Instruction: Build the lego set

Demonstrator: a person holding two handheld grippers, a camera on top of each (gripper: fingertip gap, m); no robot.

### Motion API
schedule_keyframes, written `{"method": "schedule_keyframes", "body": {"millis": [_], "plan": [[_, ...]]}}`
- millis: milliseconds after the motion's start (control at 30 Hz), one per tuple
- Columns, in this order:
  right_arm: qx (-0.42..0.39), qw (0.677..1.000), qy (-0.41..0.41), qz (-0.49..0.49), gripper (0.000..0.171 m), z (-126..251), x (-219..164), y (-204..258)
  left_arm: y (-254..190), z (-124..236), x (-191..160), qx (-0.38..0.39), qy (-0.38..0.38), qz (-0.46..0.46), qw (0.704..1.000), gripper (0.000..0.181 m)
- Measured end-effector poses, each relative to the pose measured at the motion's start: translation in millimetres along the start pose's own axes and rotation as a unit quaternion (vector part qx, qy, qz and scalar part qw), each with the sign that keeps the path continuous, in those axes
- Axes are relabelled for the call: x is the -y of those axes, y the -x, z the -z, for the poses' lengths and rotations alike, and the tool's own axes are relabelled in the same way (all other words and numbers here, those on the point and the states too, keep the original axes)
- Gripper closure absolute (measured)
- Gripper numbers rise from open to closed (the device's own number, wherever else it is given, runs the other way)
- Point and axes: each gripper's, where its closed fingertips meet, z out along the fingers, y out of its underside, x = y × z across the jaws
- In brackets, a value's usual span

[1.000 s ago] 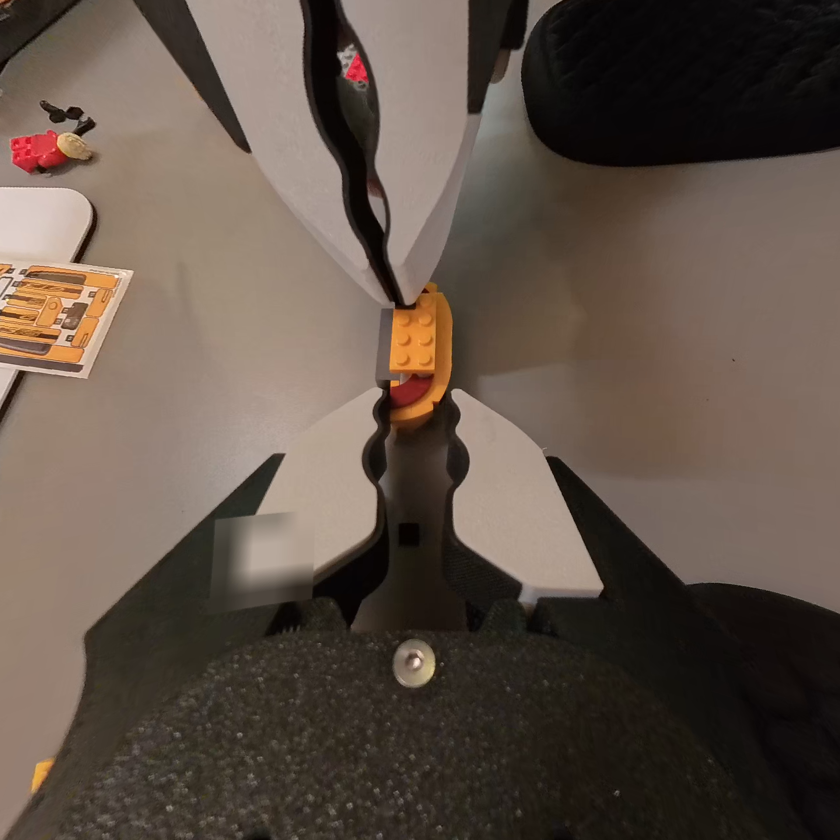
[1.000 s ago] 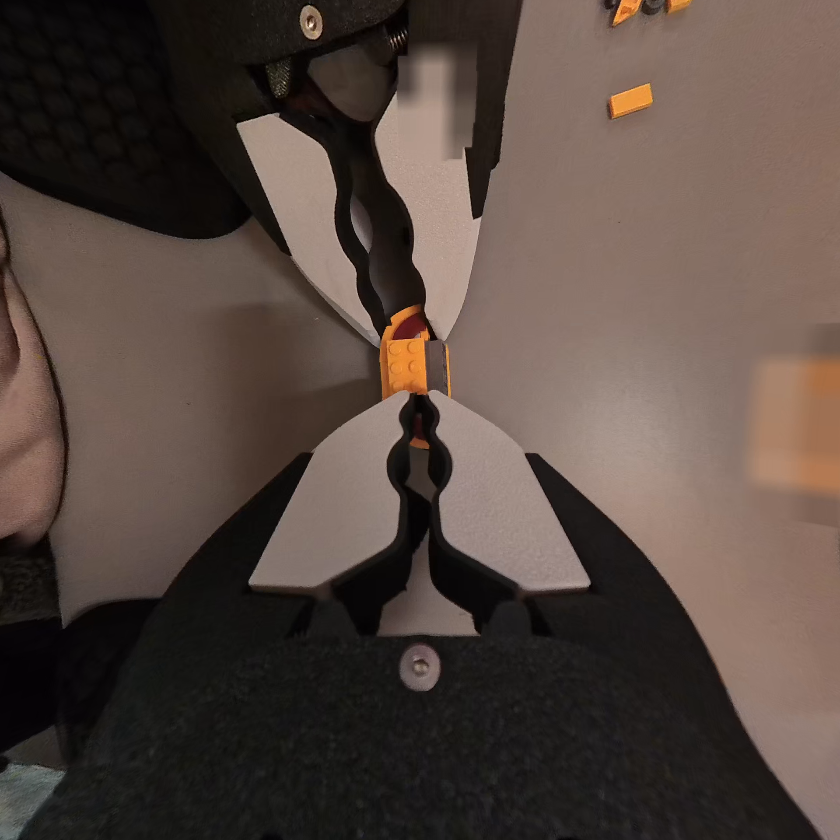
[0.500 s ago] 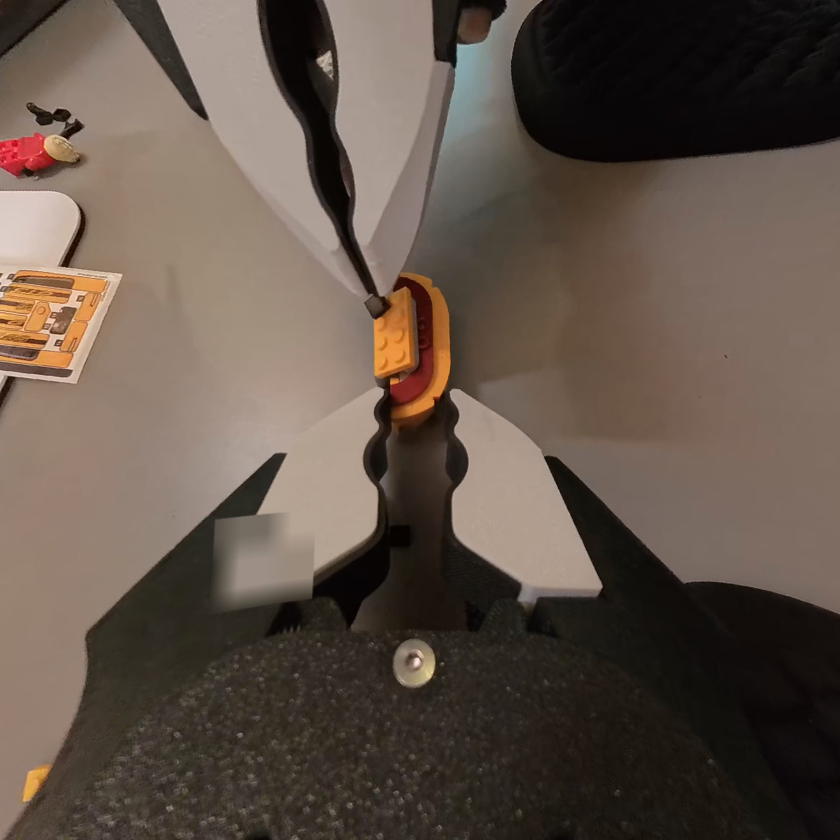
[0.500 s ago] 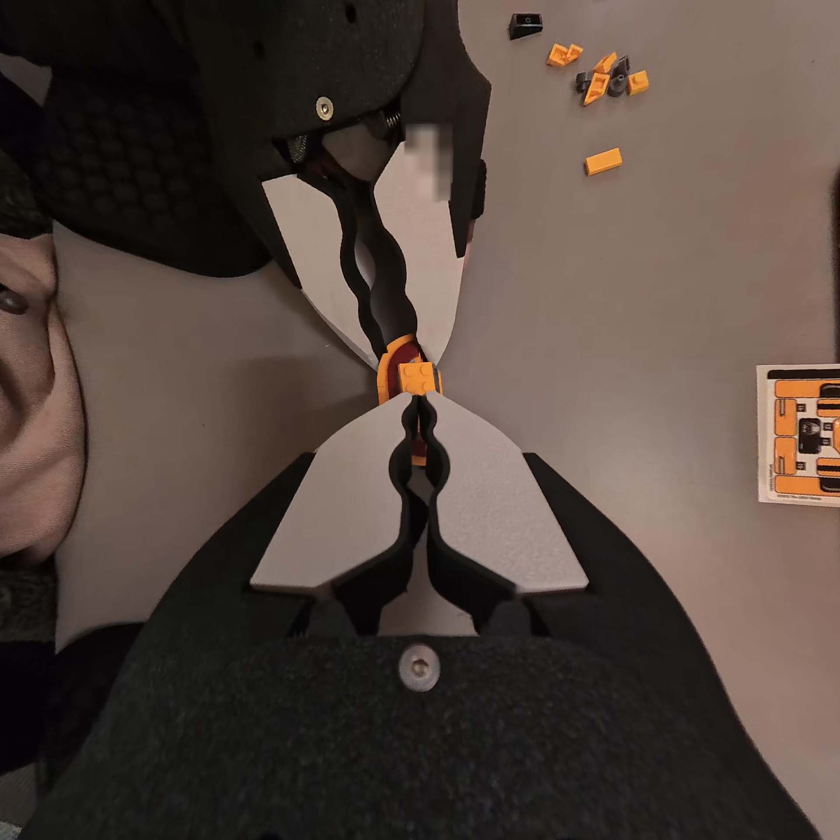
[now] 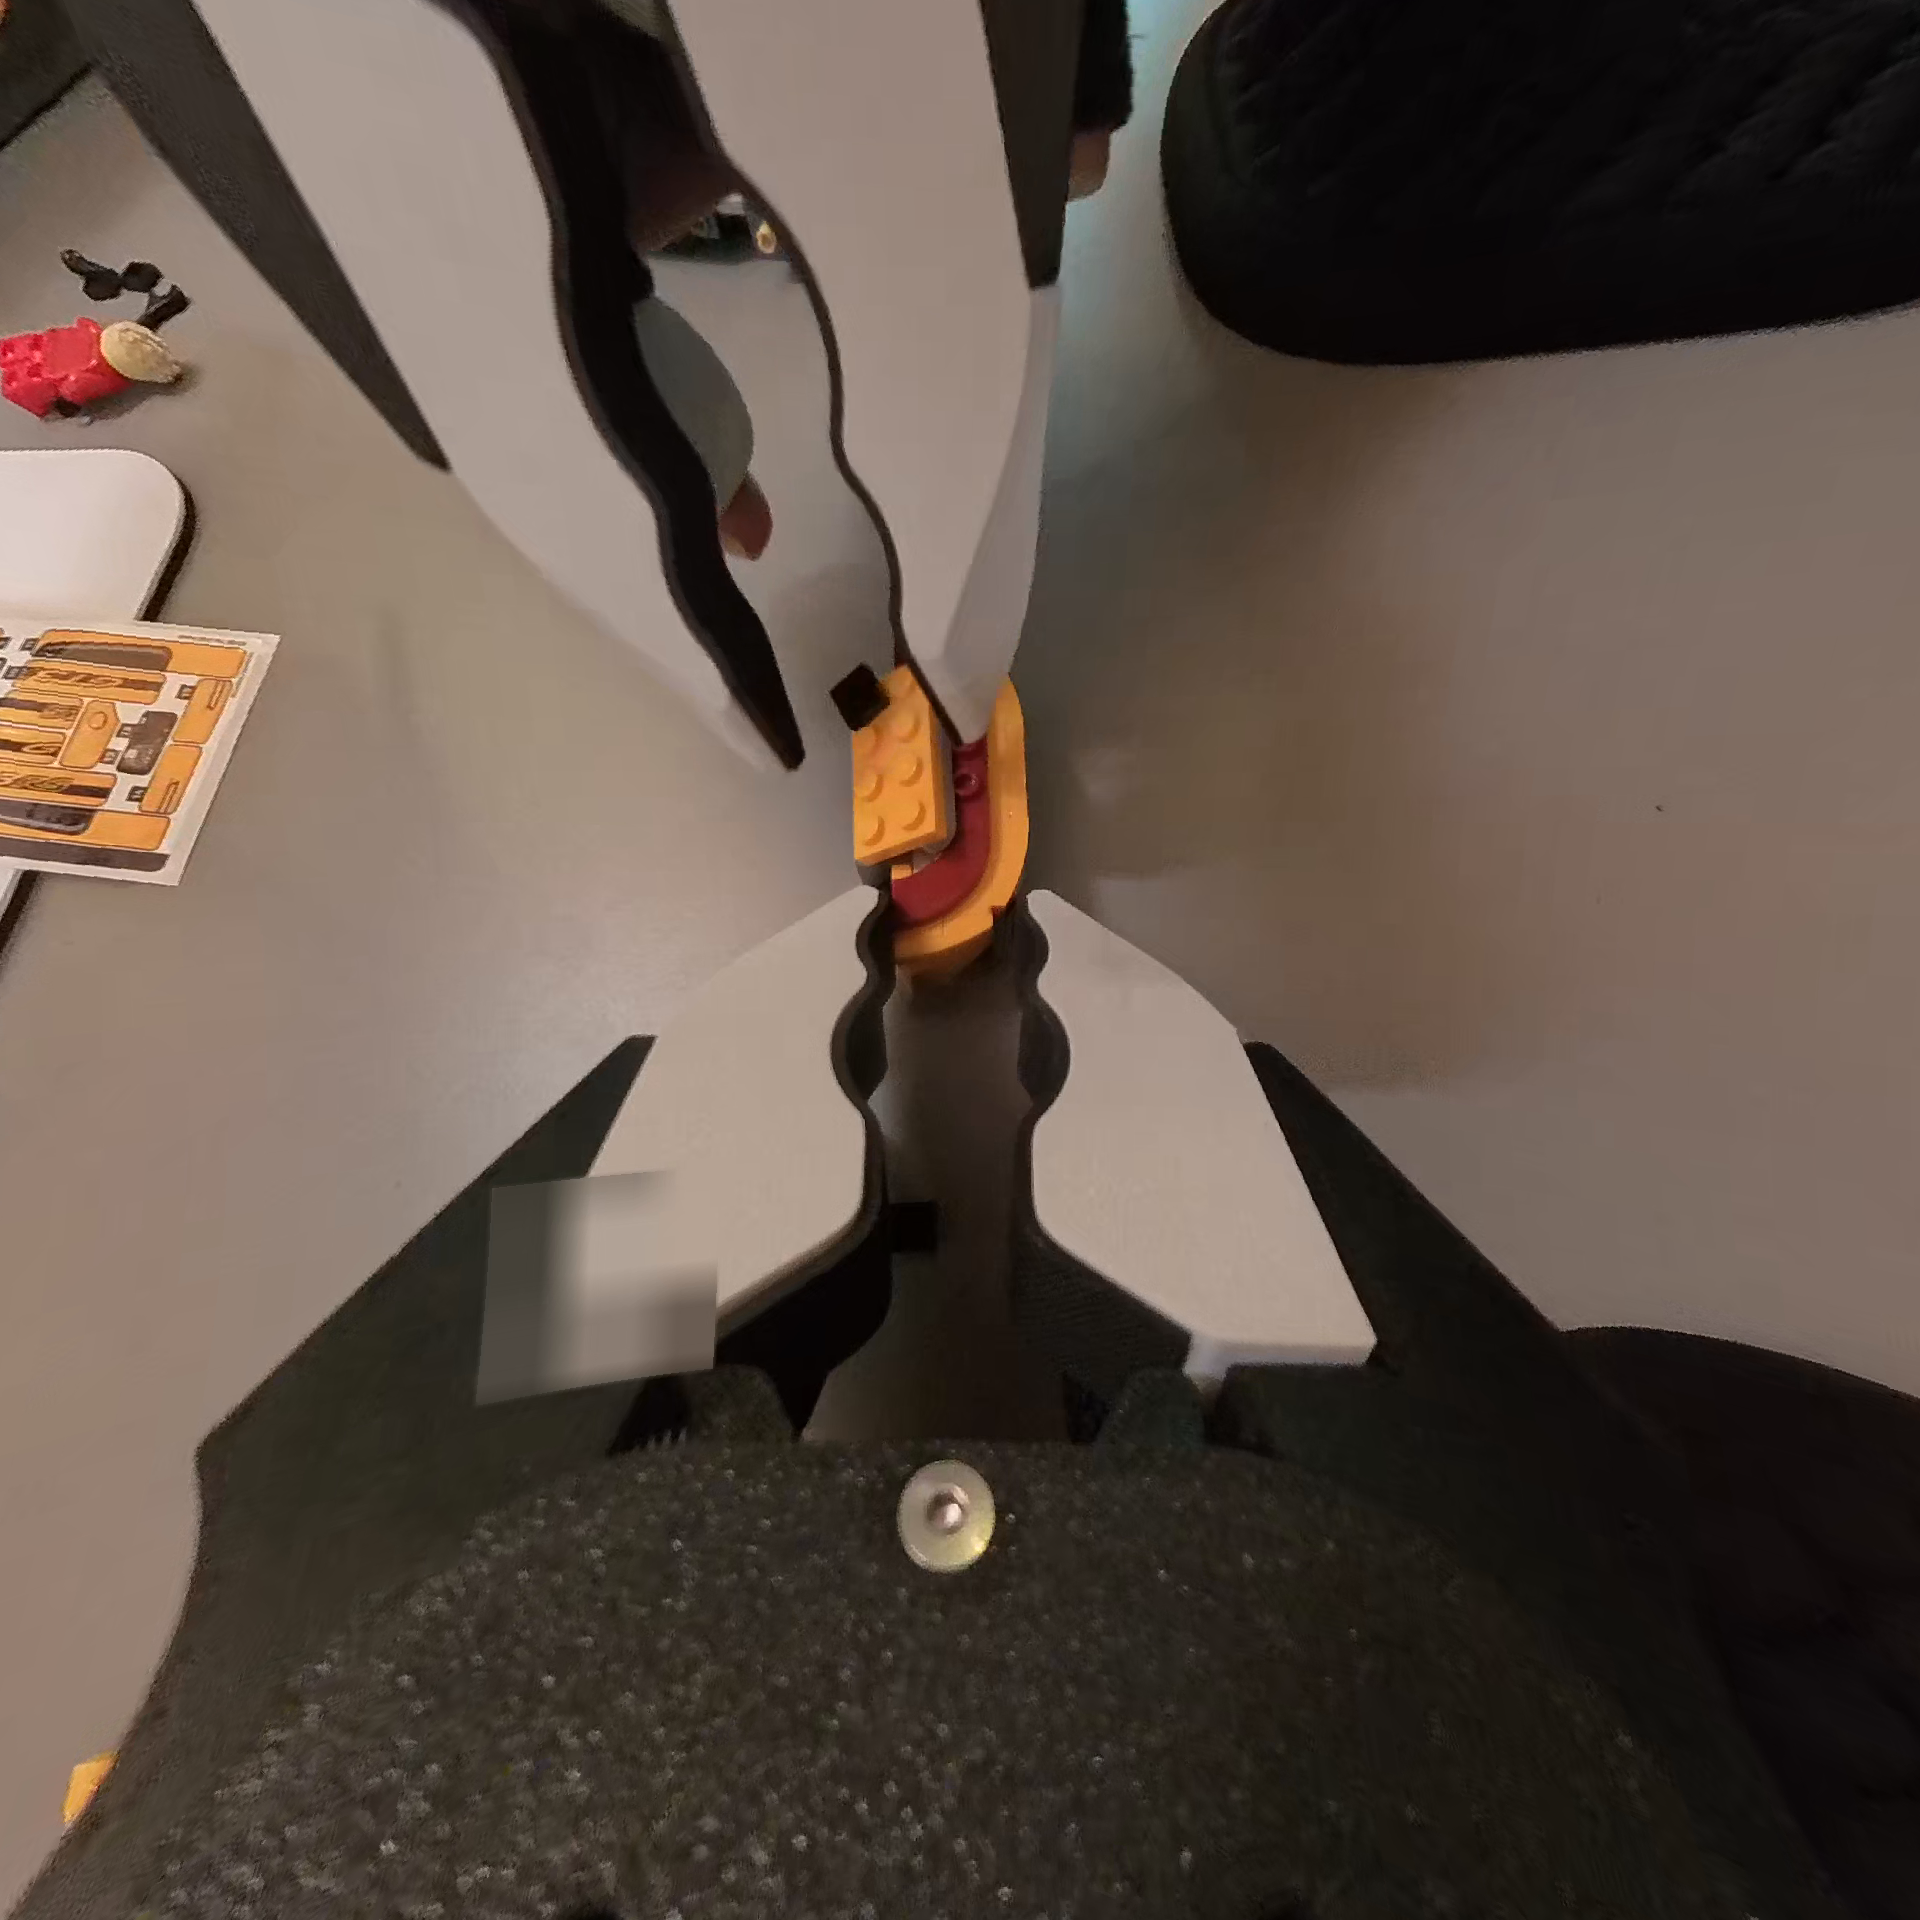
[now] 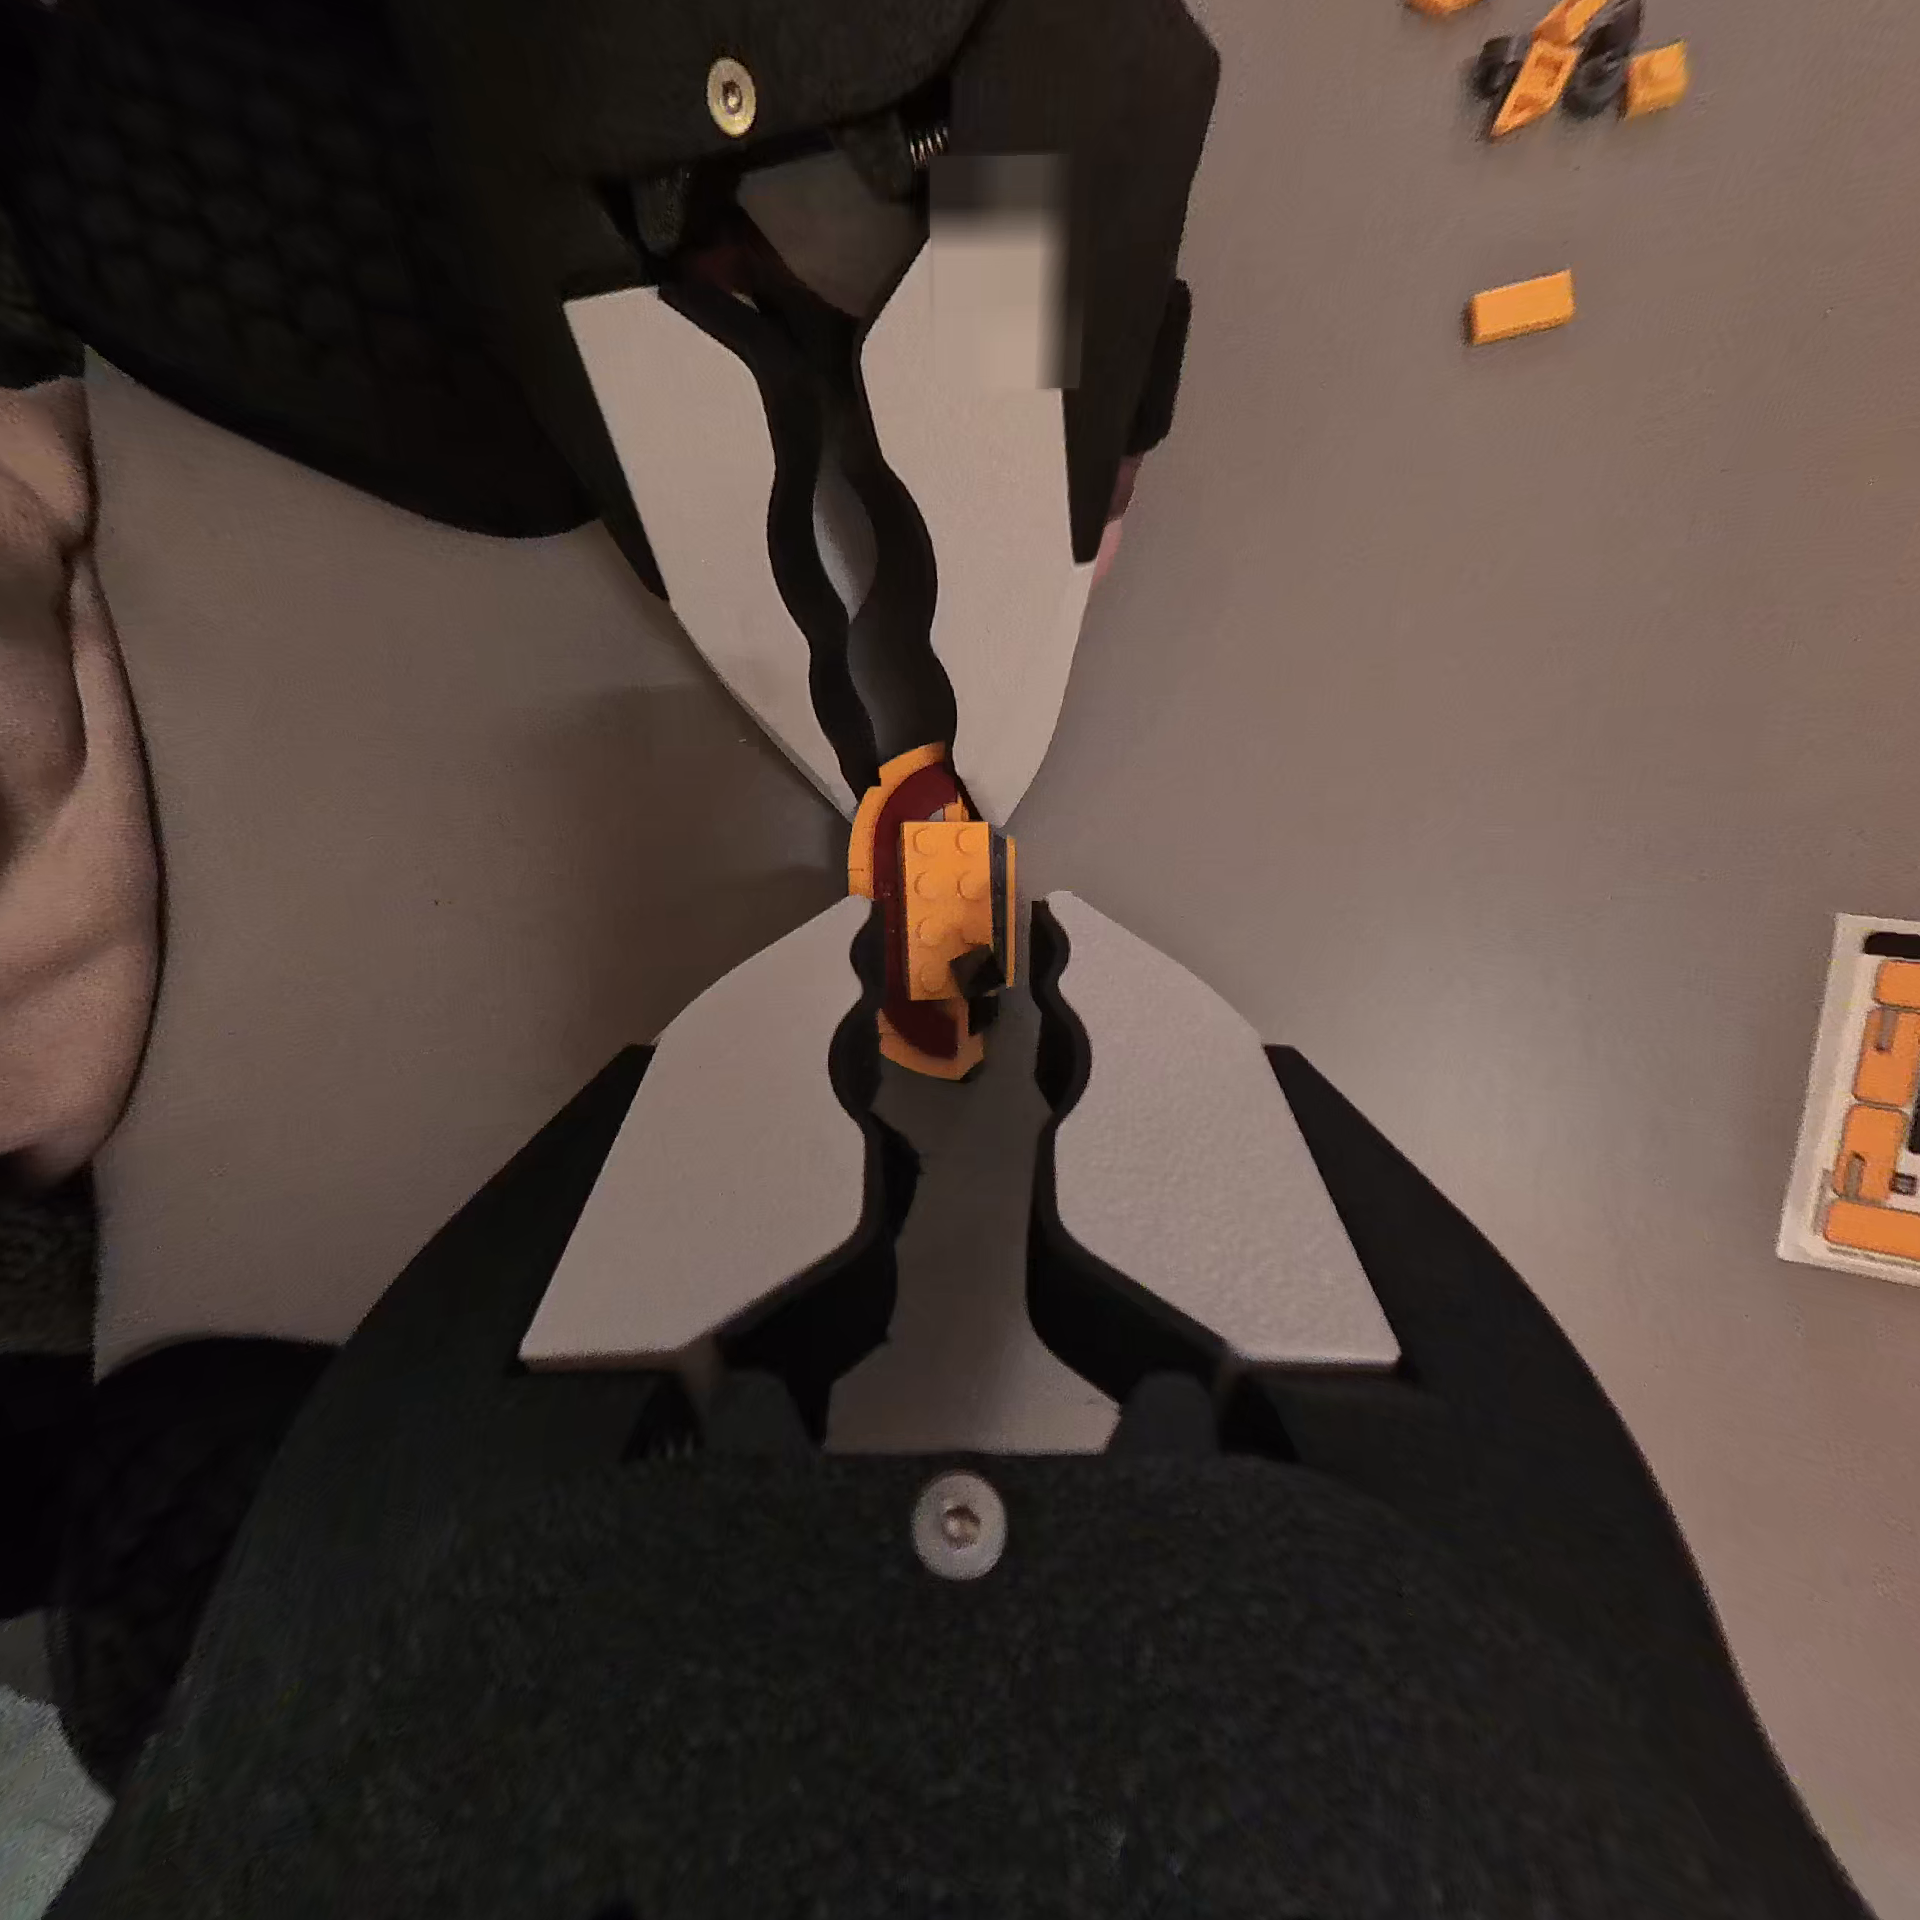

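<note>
A small lego assembly [image 5: 997,800], an orange curved piece with a dark red inner part, is held above the grey table [image 5: 1455,883]. An orange studded plate [image 5: 899,779] sits on it, with a tiny black piece [image 5: 857,696] at its far end. My left gripper [image 5: 951,904] is shut on the near end of the assembly. My right gripper [image 5: 873,732] comes in from the top with its jaws apart, one finger [image 5: 987,644] touching the plate's end. In the right wrist view the right gripper [image 6: 956,909] is open around the assembly [image 6: 940,1039], with the left gripper [image 6: 925,810] opposite.
A sticker sheet [image 5: 114,748] and a white board [image 5: 83,520] lie at the left, with a red minifigure part [image 5: 62,364] beyond. Loose orange pieces [image 6: 1517,307] lie at the top right. A black padded object [image 5: 1558,166] sits beyond. A person's arm [image 6: 62,779] is at the left. My two grippers' fingertips are within a few centimetres of each other.
My right gripper was shut on the orange plate and has opened, letting go of it. The plate stays on the assembly. The left gripper has kept its hold.
</note>
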Motion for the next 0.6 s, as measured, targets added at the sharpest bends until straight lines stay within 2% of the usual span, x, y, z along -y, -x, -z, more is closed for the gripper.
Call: {"method": "schedule_keyframes", "body": {"millis": [233,600], "plan": [[0.021,0.999,0.024,0.010,0.155,-4.1,-1.3,5.9,-0.2,-0.1,-0.1,-0.001,0.000,0.001,1.000,0.161],[-0.073,0.995,0.050,0.046,0.155,-1.1,-3.4,6.3,-1.1,-0.6,-0.7,-0.005,0.004,0.010,1.000,0.157]]}}
